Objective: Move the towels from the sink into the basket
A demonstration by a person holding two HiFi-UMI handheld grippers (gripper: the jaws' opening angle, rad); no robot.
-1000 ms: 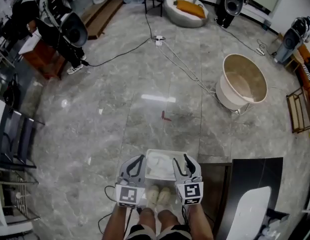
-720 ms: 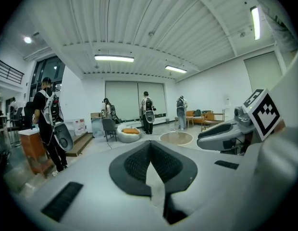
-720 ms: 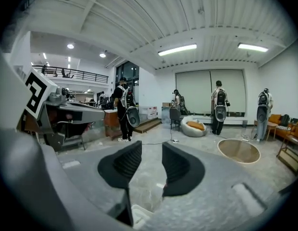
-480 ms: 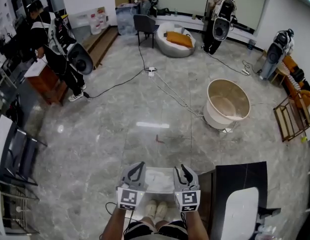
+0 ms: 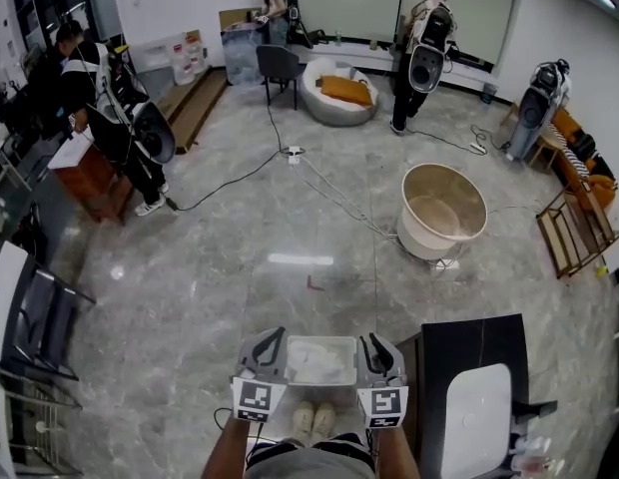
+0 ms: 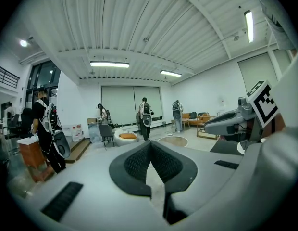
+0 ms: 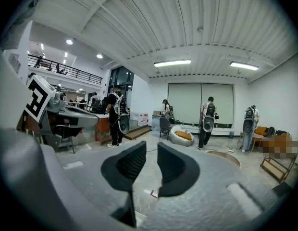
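Note:
A white basket (image 5: pixel 334 345) stands on the floor right in front of my feet, with white towels (image 5: pixel 311 360) lying in it. My left gripper (image 5: pixel 273 335) hangs over the basket's left edge; in the left gripper view (image 6: pixel 150 145) its jaws meet at the tips with nothing between them. My right gripper (image 5: pixel 368 340) is over the right edge. Its jaws (image 7: pixel 152 150) have just been closing and keep a narrow gap, empty. The white sink (image 5: pixel 476 422) is set in a dark counter at the lower right; I see no towel in it.
A beige round tub (image 5: pixel 442 211) stands on the marble floor ahead to the right, with cables (image 5: pixel 334 193) running past it. Dark chairs (image 5: pixel 30 302) line the left edge and a wooden rack (image 5: pixel 572 233) the right. Several people with backpacks stand farther off.
Both grippers have risen above the basket, and the head view has tilted up, taking in more of the room. The right gripper's jaws stand closer together.

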